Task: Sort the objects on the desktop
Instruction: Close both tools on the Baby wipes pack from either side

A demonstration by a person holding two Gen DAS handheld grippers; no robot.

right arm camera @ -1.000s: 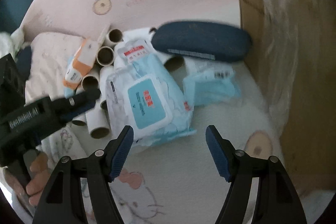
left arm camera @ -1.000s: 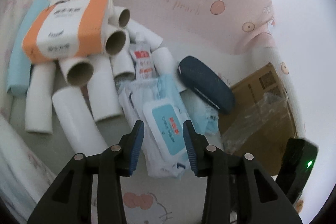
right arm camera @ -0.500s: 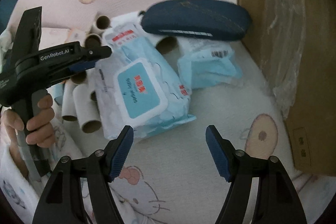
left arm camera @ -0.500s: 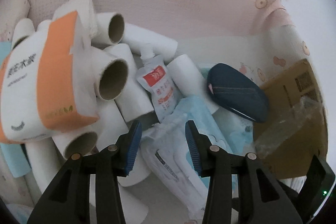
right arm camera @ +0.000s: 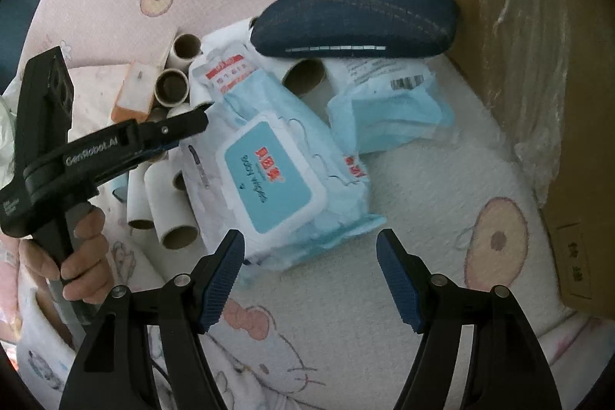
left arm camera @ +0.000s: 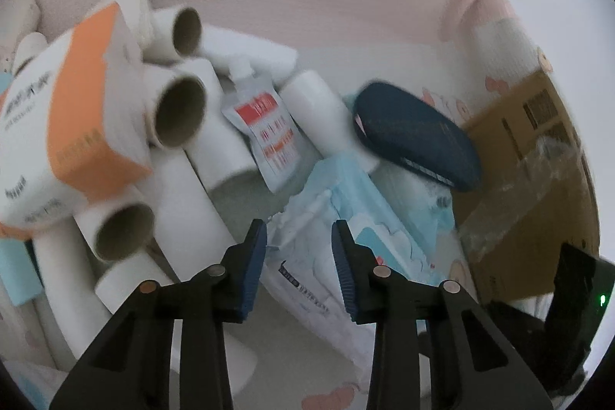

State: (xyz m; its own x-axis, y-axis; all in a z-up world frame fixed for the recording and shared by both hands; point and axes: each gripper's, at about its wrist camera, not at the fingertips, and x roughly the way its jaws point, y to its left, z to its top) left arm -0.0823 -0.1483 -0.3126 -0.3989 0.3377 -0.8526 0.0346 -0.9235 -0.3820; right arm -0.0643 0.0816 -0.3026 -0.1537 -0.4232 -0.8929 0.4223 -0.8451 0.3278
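Left tool (left arm camera: 300,264) half spread, jaws just closing in, nothing pinched, over wipes pack (right arm camera: 276,175) edge beside cardboard tubes (left arm camera: 180,114). Right tool (right arm camera: 309,279) spread wide, empty, just short of the pack on pink mat (right arm camera: 346,314).

Glossy plastic wipes pack (right arm camera: 276,179), cardboard tubes (left arm camera: 178,112)

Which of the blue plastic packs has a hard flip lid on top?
The big wet wipes pack nearest the right gripper; the smaller blue pack beside the carton has only a barcode label.
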